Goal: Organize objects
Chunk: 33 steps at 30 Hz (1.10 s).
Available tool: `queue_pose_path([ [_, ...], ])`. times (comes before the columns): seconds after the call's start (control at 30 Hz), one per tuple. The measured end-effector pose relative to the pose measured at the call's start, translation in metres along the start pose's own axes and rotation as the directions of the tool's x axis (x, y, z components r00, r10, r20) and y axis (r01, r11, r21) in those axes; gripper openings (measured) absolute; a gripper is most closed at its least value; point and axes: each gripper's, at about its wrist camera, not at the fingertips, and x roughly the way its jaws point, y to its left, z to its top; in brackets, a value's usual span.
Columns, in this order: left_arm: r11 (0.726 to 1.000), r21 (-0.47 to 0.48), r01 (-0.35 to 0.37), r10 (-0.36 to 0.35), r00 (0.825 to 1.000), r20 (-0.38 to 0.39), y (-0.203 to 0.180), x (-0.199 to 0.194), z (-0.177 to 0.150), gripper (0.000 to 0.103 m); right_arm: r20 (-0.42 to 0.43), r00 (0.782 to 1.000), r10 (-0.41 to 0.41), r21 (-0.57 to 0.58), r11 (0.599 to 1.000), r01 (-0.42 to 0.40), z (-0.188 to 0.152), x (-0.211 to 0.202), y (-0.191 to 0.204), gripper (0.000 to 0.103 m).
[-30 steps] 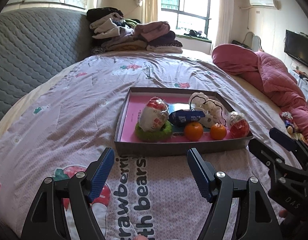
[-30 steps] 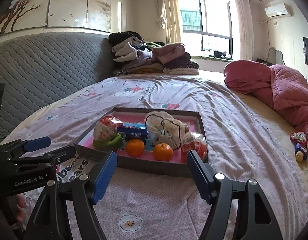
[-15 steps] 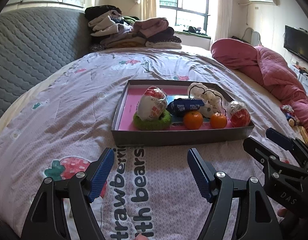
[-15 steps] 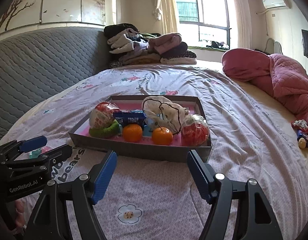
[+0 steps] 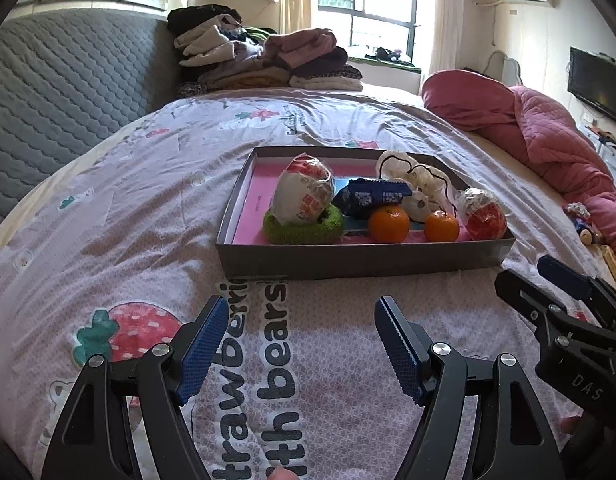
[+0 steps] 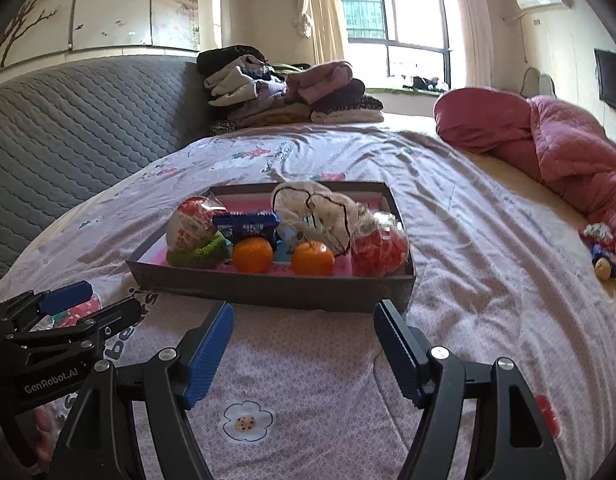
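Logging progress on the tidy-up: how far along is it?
Barely begun, by the look. The tray holds two oranges, a blue packet and wrapped items, none lifted. Nothing is in hand: the left tool and right tool are open, short of it. All handling remains.

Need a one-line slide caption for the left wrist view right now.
Open left gripper hovers over the bedspread before a tray holding two oranges and wrapped snacks.

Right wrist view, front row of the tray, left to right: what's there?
Green knitted ring → left orange → right orange → red ball in clear wrap, all inside the grey tray.
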Motion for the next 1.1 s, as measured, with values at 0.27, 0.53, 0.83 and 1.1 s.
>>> queue_pose_path([
  [0.27,1.000,0.002,0.016,-0.016,1.000,0.010,0.000,0.001,-0.002,0.077,-0.004,1.000,-0.007,-0.009,1.000,0.007,-0.003,0.001,0.002,0.072],
  [0.53,1.000,0.005,0.011,-0.011,1.000,0.006,0.000,0.004,-0.002,0.077,-0.030,0.999,-0.014,-0.025,1.000,0.013,-0.009,0.008,0.004,0.072],
  [0.83,1.000,-0.001,0.002,-0.002,1.000,-0.005,0.003,0.009,-0.003,0.077,-0.033,0.999,-0.016,-0.026,1.000,0.016,-0.010,0.010,0.004,0.072],
  [1.1,1.000,0.004,0.002,-0.002,1.000,-0.011,0.003,0.011,-0.004,0.077,-0.044,0.999,-0.016,-0.032,0.999,0.014,-0.012,0.013,0.004,0.072],
])
